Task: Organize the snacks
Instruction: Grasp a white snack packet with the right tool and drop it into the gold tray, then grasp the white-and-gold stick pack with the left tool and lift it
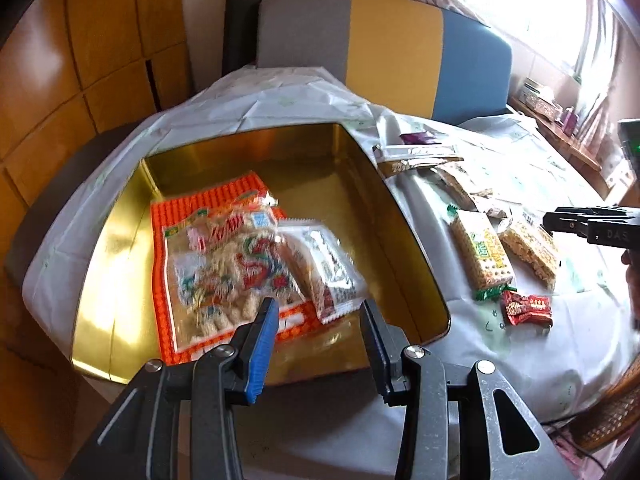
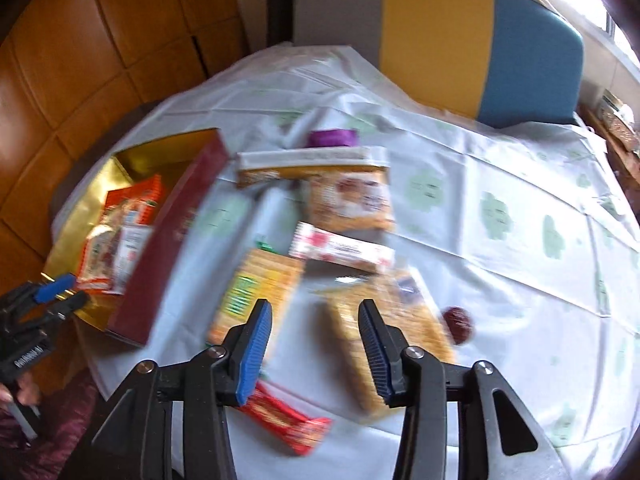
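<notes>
- The left gripper (image 1: 318,316) is seen over the near edge of a gold-lined tin (image 1: 404,220), its jaws parted with nothing between them; no packet is gripped.
- Inside the tin, an orange-edged snack bag (image 1: 224,264) lies flat, and a smaller clear packet (image 1: 326,268) rests partly on it toward 3 o'clock.
- The tin is set on a white tablecloth (image 1: 280,96) printed with pale green motifs.
- In the left wrist view, loose snacks are spread on the cloth at 3 o'clock of the tin: a green-and-yellow cracker pack (image 1: 482,254), a puffed-rice bar (image 1: 530,252) just beside it, and a red candy pack (image 1: 528,310) at 5 o'clock of the crackers.
- The right gripper (image 2: 316,312) is held above these loose snacks, jaws apart and empty; the view is blurred.
- Beneath it, the cracker pack lies at 10 o'clock and the rice bar at 2 o'clock of the fingertips, with the red pack below, partly hidden by the left finger.
- Farther off, at 12 o'clock, a purple wrapper (image 2: 332,138) and a pink-and-white bar (image 2: 344,250) are seen.
- A grey, yellow and blue chair back (image 2: 436,36) stands behind the table.
</notes>
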`<move>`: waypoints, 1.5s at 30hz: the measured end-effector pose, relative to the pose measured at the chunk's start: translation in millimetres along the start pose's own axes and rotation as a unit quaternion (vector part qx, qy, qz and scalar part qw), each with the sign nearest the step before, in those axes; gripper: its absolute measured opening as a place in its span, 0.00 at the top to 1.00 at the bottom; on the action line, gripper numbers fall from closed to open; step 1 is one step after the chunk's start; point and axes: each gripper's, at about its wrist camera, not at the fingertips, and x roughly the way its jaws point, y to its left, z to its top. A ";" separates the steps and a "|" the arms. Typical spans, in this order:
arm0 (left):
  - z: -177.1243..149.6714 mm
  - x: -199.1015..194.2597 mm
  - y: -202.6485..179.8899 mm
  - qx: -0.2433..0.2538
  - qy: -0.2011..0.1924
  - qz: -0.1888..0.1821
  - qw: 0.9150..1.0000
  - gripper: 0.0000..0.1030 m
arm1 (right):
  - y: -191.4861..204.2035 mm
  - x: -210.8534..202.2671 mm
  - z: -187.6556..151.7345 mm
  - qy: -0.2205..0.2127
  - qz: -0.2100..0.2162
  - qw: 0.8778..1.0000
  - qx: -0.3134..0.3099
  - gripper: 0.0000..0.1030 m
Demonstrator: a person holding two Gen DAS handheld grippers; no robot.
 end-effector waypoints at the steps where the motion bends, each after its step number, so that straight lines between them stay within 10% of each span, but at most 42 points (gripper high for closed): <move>1: 4.3 -0.7 -2.2 0.007 -0.004 0.001 1.000 0.55 | -7.7 -0.2 -0.6 0.002 -0.007 1.000 0.002 0.54; 13: 76.4 22.5 -53.9 0.151 -0.012 -0.004 0.988 0.55 | -66.1 12.2 -11.7 0.015 -0.006 0.998 0.063 0.54; 25: 144.8 105.8 -114.3 0.279 0.047 -0.019 0.959 0.34 | -67.7 -0.7 -5.5 -0.001 0.031 0.997 0.076 0.53; 38: 160.6 177.8 -160.6 0.390 0.068 -0.001 0.918 0.34 | -77.2 -4.4 -1.5 -0.006 0.039 0.994 0.102 0.53; 45: 167.8 204.4 -168.4 0.381 0.085 -0.017 0.921 0.45 | -75.0 -1.4 -2.5 -0.002 0.039 0.994 0.099 0.53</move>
